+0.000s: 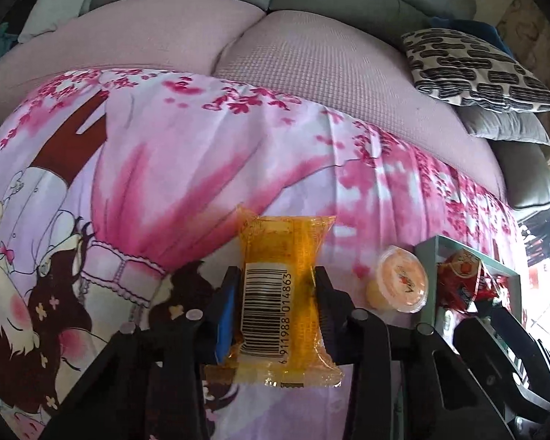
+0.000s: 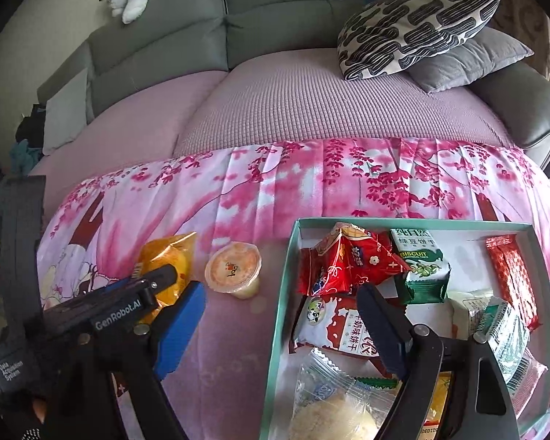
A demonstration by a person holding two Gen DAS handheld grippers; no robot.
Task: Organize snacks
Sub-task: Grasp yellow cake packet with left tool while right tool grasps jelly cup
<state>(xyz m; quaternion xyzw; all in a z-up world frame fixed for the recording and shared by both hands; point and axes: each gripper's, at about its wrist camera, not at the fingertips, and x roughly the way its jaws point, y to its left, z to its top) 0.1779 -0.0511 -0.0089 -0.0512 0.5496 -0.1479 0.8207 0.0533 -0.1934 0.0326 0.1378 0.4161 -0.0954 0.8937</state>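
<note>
left gripper clamped on orange snack pack above pink cloth, jelly cup beside teal box, right gripper jaws apart, holding nothing, over box

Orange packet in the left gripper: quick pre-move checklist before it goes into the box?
1. Grasp: left gripper shut on the orange packet, barcode side up: ok.
2. Packet centred between the fingers: ok, though both ends overhang.
3. Path to the teal box: jelly cup sits on the cloth between packet and box, so lift over it: not ok.
4. Room in the box: bare floor shows near the far wall, the rest is crowded: ok.
5. Right gripper hangs open over the box and may block the drop: not ok.
</note>
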